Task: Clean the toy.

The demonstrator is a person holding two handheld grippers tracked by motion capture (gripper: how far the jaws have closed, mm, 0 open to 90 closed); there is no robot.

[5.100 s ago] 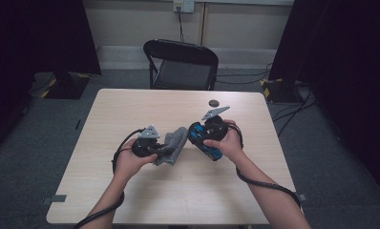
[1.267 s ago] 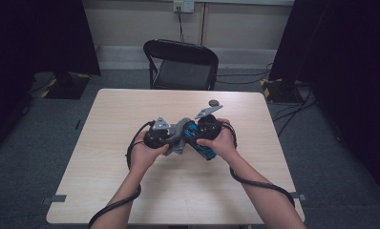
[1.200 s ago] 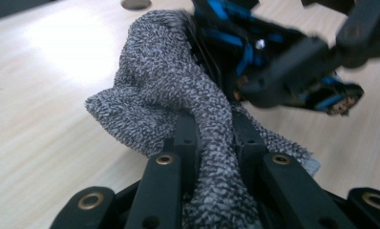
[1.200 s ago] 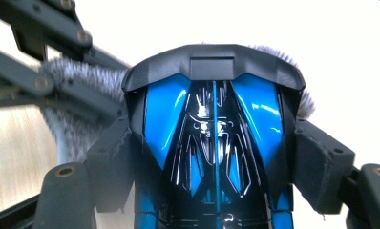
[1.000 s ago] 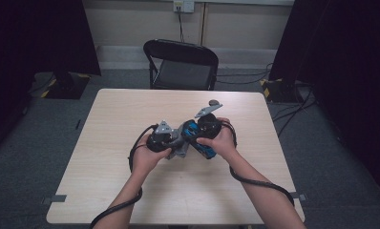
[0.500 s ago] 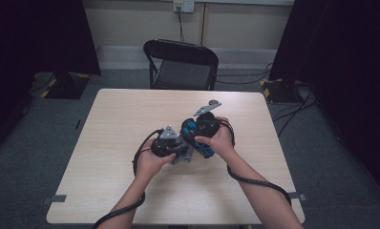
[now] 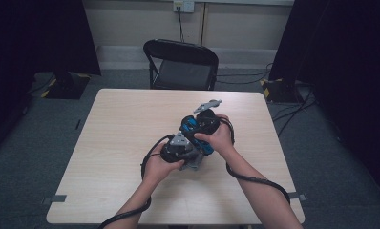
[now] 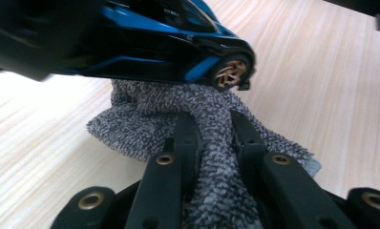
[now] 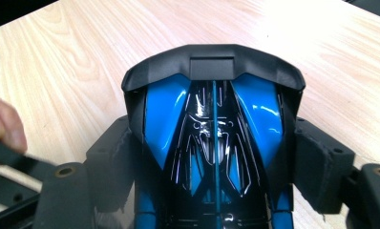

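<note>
Claw work is going on near the middle of the counter [image 7: 111,157], where the person's two hands have come close together. The right claw [image 9: 212,157] is clamped on a toy car [image 9: 212,129], one jaw pressed against each flank. That car is glossy blue and black, with a wide black wing across its tail and a thin blue line running down the middle of its bodywork; in the left gripper view its wheel hub [image 8: 229,72] shows bronze spokes. The left claw [image 8: 212,138] is clenched on a grey towel [image 8: 145,119], a speckled terry cloth bunched between its jaws, and the cloth is pressed up against the underside and side of the car just by that wheel. Part of the towel hangs towards the pale wood beneath. From above, the left hand [image 7: 162,164] and right hand [image 7: 221,138] almost touch, with the car held above the counter between them. Beyond the far edge stands a black folding chair [image 7: 181,64], well apart from the work. Black cables [image 7: 255,179] trail back along both forearms.
</note>
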